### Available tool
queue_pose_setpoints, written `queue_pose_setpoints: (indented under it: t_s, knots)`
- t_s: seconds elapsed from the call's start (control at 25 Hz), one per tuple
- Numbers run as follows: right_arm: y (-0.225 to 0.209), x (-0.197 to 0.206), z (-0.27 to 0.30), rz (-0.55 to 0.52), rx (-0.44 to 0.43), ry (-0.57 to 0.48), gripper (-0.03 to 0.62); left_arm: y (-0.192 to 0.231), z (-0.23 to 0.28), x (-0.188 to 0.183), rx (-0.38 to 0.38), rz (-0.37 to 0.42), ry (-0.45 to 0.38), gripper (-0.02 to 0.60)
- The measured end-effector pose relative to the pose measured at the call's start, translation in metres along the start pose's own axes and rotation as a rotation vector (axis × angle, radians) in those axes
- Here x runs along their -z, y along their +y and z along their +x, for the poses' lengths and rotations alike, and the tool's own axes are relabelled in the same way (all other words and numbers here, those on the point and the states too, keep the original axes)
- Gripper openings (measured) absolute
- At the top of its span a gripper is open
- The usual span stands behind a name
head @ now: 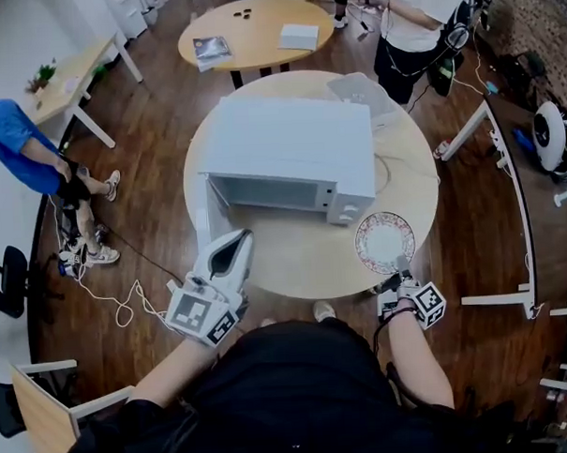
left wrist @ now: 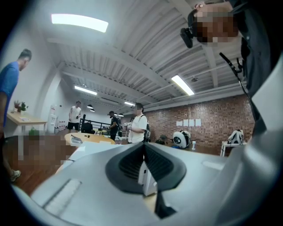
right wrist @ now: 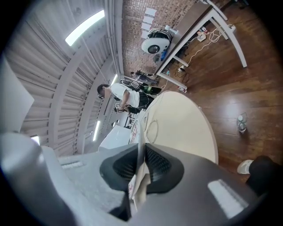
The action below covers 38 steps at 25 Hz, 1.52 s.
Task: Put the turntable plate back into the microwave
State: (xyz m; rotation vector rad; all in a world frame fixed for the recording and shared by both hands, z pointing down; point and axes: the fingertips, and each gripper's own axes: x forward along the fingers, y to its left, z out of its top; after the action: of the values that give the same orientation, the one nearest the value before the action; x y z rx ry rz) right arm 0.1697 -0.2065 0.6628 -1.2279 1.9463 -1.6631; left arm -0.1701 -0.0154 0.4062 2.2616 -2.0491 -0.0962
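Clamping the plate (head: 383,240) rim is the right hand-held gripper (head: 400,264)

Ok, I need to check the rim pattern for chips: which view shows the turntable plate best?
The head view: the turntable plate faces the camera, nearly all its face and patterned rim visible. The right gripper view shows it edge-on, a thin sliver clamped in the right gripper. The left gripper view shows none of it.

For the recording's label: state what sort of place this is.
Likely a shared robotics lab or workshop, not a kitchen: the white microwave sits on a round pale wooden table, a red brick wall backs a white round-bodied machine, and white cables trail over the dark wood floor.
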Motion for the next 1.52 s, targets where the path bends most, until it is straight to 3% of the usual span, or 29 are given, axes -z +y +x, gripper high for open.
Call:
queue_pose_setpoints:
  t_s: [0.2,0.28,0.44,0.68,1.32,1.52]
  knots:
    - [0.012,0.018,0.01,0.021,-0.024,0.02,0.023,0.019,-0.007,-0.001,-0.023,-0.015,-0.015,0.005]
    - [-0.004,0.021,0.007,0.024,-0.038,0.028,0.023,0.021,-0.009,0.009,-0.02,-0.034,0.0,0.005]
    - [-0.026,0.037,-0.011,0.031,0.02,0.041,0.023,0.021,-0.015,0.03,0.0,-0.071,0.035,0.005]
    - [-0.009,0.045,0.019,-0.007,0.008,0.056,0.023,0.043,-0.006,0.024,-0.004,-0.049,-0.003,0.005]
    - [0.006,0.087,0.024,-0.041,-0.001,0.107,0.023,0.068,-0.052,0.018,-0.054,-0.056,-0.039,0.005]
    - [0.028,0.105,0.032,-0.057,-0.035,0.138,0.023,0.076,-0.065,0.008,-0.074,-0.058,-0.049,0.005]
